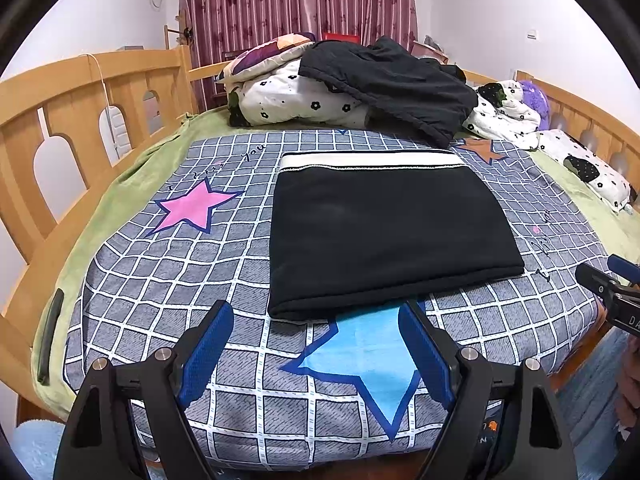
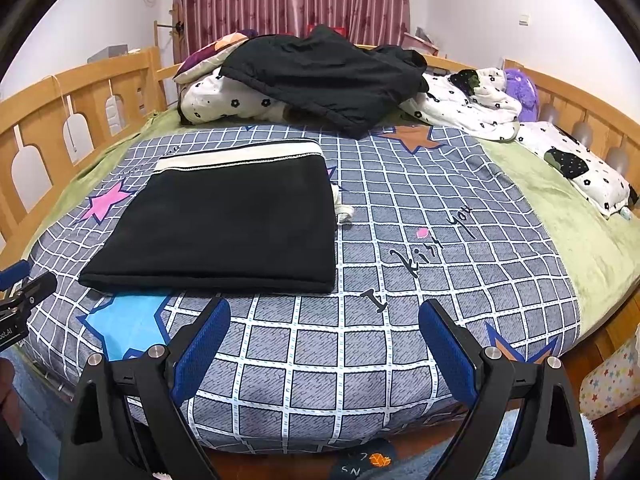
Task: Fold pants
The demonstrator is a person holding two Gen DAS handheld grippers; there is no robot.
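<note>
Black pants with a white waistband lie folded into a flat rectangle on the grey checked bedspread. They also show in the right wrist view, with a white drawstring poking out at their right edge. My left gripper is open and empty, just in front of the pants' near edge. My right gripper is open and empty, to the right of the pants and apart from them. Its tip shows at the right edge of the left wrist view.
A heap of dark clothing lies on white flowered bedding at the far end. A flowered pillow lies at the right. Wooden rails run along both sides of the bed. A dark phone-like object lies on the green blanket at left.
</note>
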